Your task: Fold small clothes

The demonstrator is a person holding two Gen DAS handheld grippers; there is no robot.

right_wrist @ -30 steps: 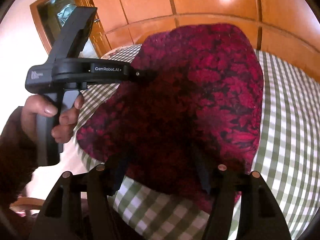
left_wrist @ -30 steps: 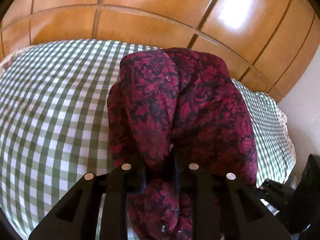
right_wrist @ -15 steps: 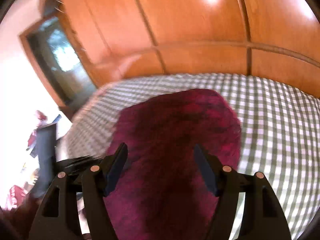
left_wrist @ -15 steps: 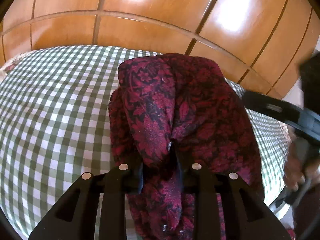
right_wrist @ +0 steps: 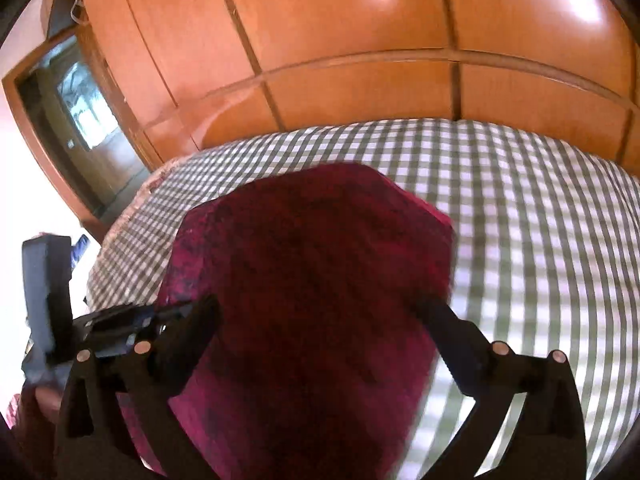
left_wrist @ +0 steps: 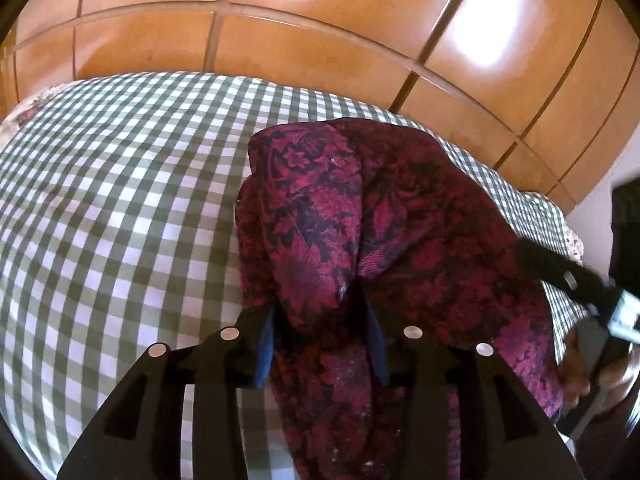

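L gripper (left_wrist: 320,312) clamped on a bunched fold of the dark red floral garment (left_wrist: 400,216), which lies on the green gingham bedspread (left_wrist: 120,200) w/ wardrobe (left_wrist: 320,28) at 12. R gripper (right_wrist: 320,312) fingers wide apart, straddling the cloth, blurred.

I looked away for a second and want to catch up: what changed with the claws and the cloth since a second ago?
The right claw opened wide and swung from the cloth's far side to its near right, with the cloth now lying between its fingers ungripped. The left claw stayed shut on the bunched cloth, though its fingers stand a little wider. The cloth remains on the checked bed.
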